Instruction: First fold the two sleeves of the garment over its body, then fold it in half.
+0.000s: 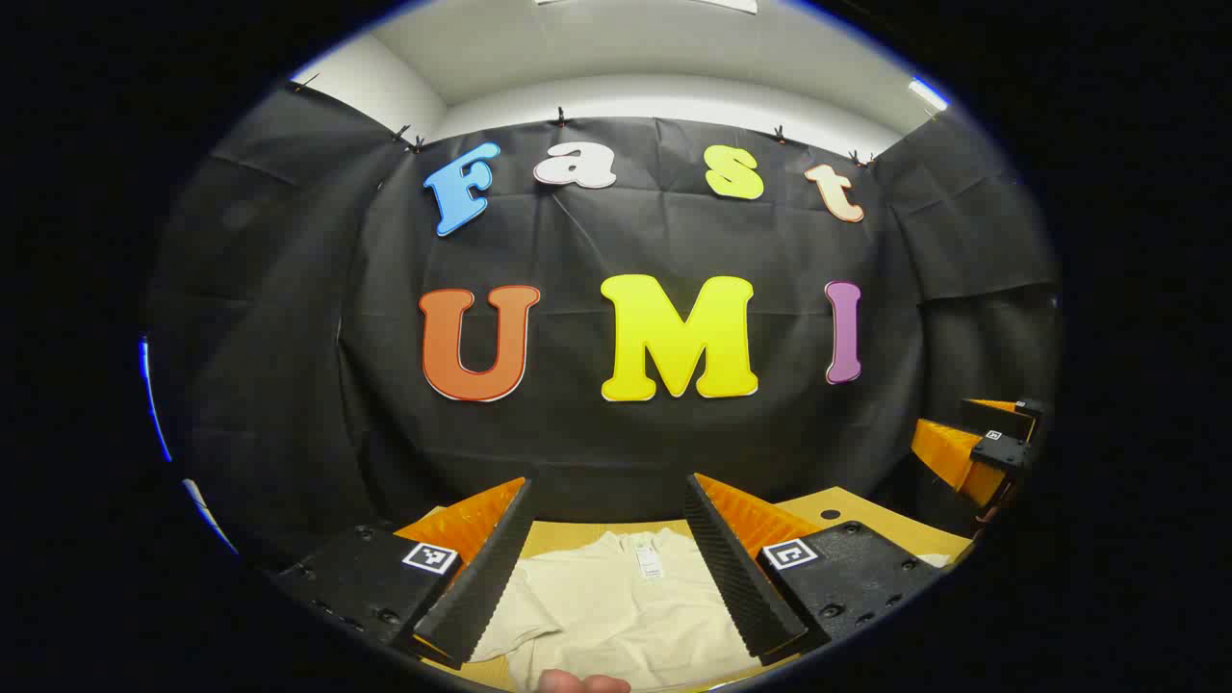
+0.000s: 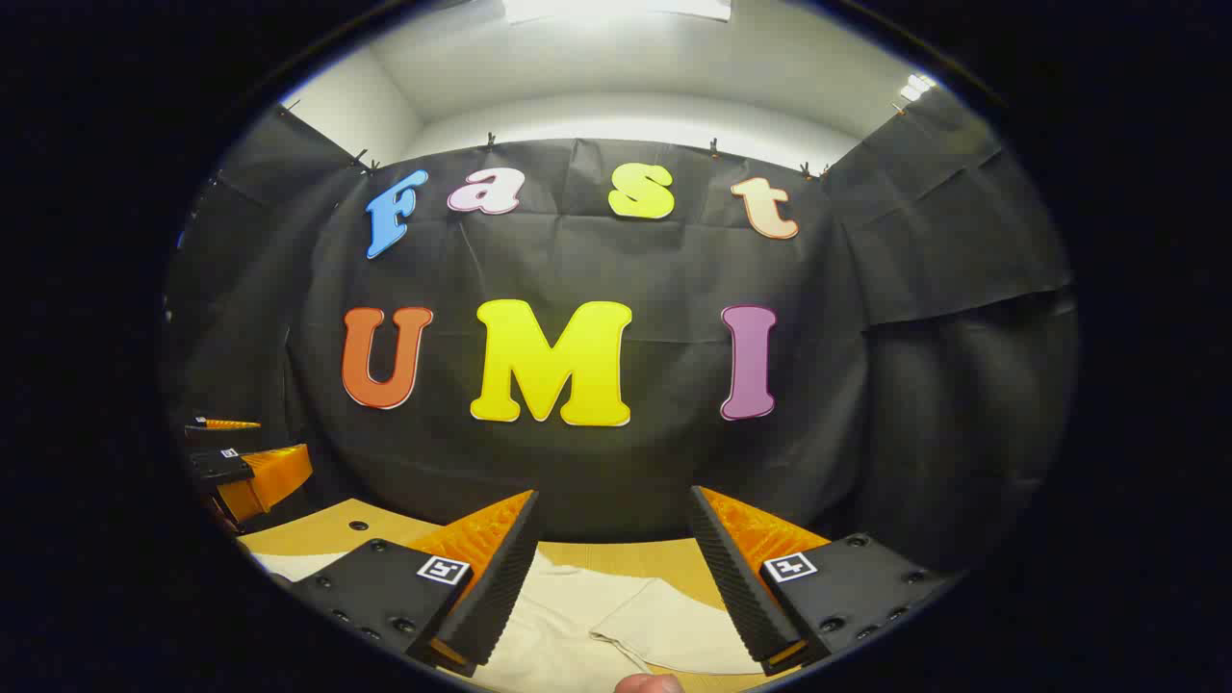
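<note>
Both views are lit from above by ceiling panels (image 2: 616,8); glare is seen at the top of the right gripper view, where the fixture is blown out to white. The black cloth wall (image 1: 616,443) is left dim, with soft creases picked out by the light. Strong fisheye curving is noticed toward the edges. The pale garment (image 1: 616,606) is evenly lit, and only faint shadows are cast across its folds.

The garment (image 1: 616,606) lay flat on the table (image 1: 847,510), before the booth wall (image 1: 616,423). The left gripper (image 1: 606,549) hung above it, the right gripper (image 1: 982,443) off to its right. One sleeve (image 2: 674,630) lay between the right gripper's fingers.
</note>
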Available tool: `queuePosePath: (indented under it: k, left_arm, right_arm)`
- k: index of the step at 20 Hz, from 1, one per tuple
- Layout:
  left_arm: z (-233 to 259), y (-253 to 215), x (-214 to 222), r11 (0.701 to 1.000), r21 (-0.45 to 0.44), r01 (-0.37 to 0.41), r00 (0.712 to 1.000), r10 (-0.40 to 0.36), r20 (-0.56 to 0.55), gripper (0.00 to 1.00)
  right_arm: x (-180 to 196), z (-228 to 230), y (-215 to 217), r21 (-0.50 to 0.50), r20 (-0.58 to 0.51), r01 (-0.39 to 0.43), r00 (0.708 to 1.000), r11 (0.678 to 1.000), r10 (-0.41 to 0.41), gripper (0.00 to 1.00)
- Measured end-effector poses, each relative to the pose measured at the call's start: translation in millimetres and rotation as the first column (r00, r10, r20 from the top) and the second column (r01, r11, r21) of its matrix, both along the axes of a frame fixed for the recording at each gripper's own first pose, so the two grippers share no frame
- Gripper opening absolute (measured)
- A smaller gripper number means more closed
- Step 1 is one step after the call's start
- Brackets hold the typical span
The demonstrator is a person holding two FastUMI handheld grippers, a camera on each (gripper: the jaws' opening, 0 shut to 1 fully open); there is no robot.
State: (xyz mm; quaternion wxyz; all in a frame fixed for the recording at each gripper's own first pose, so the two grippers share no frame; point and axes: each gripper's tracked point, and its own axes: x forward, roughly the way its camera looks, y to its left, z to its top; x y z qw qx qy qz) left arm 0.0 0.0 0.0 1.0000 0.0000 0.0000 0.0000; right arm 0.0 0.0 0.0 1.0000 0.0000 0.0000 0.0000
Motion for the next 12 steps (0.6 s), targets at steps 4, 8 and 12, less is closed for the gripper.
queuePosePath:
  k: [4,8,12]
  left_arm:
    - [-0.5,3.8,0.1,1.000,-0.004,-0.013,1.000,0.013,-0.001,0.99]
    - [-1.9,4.1,-0.8,1.000,-0.013,-0.025,1.000,0.025,-0.008,0.99]
    - [-3.0,4.6,1.2,1.000,-0.010,-0.029,1.000,0.029,-0.006,0.99]
  right_arm:
    - [1.8,-0.1,5.6,-0.002,-0.002,-0.029,1.000,1.000,0.029,0.94]
    - [6.1,-3.1,8.8,-0.009,-0.009,-0.039,0.999,0.999,0.039,0.94]
    - [7.5,-2.6,11.6,-0.008,-0.009,-0.045,0.999,0.999,0.045,0.94]
